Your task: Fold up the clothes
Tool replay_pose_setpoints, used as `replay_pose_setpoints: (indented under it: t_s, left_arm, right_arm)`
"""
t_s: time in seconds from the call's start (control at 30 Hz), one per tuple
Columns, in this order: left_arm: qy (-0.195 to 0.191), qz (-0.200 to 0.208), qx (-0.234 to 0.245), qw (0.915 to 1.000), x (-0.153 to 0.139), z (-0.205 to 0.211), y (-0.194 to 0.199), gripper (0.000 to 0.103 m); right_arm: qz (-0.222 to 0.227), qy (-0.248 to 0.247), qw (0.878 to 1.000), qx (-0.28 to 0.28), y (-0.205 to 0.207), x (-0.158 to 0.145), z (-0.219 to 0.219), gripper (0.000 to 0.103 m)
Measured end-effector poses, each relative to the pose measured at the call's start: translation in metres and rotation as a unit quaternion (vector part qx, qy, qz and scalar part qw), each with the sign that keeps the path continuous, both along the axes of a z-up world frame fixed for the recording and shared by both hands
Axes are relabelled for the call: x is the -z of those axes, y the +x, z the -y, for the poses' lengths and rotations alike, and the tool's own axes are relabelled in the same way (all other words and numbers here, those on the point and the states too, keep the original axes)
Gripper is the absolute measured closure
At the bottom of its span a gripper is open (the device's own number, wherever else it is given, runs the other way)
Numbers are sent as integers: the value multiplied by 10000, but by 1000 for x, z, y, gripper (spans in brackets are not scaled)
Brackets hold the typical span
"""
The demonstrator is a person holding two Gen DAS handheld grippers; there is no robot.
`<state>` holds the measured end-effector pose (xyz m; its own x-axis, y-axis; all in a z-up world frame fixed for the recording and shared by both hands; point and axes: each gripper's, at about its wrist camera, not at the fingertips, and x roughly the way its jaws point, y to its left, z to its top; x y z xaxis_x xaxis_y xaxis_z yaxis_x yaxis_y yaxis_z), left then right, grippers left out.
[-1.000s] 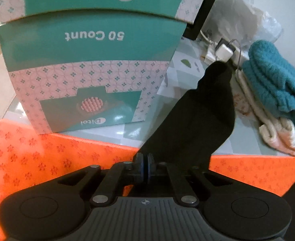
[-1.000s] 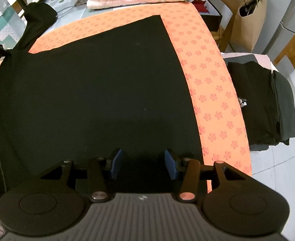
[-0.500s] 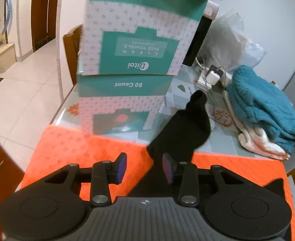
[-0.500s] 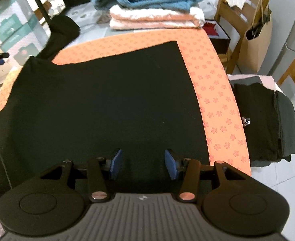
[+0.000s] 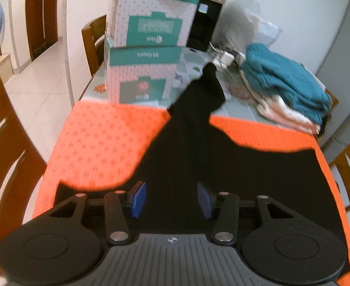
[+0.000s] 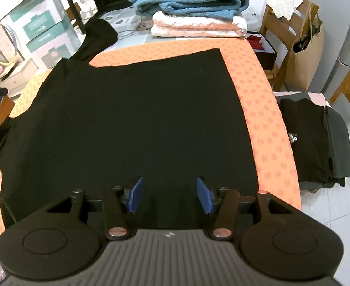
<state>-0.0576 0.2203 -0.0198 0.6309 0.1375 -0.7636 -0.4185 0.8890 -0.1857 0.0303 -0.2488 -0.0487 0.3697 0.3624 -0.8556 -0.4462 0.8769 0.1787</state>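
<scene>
**Sleeve laid out, both jaws standing apart and empty**

I am looking down on the black long-sleeved cotton garment [image 6: 132, 124], which is lying flat across the orange flower-print mat [image 6: 265, 124] that is covering the surface. My left gripper [image 5: 171, 200] is hanging over the shoulder end; its jaws have just been opening and nothing is sitting between them, so the black sleeve [image 5: 203, 95] is lying free, running off toward 12 o'clock past the mat's edge. I judge it is stretched out like this so it can be folded inward next. My right gripper [image 6: 169, 195] is hovering over the hem side, jaws apart and gripping nothing. The two stacked teal tissue boxes [image 5: 148, 54] at 11 o'clock and the folded teal knitted blanket [image 5: 287, 81] at 1 o'clock are crowding the far end, leaving the sleeve little room.
</scene>
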Motion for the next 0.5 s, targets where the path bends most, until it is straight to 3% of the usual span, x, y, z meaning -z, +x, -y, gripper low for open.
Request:
replay_pose_setpoints:
  t_s: [0.33,0.5]
  left_arm:
    - [99,-229,99,9996,18,58,-93,52]
    - [-46,-335,-491,9982,28,94,-135,52]
  right_arm:
    - [-223,-36,9982,-560,-61,13,-8,47]
    - [-234,82,9919,-1243,-79,14,-20,47]
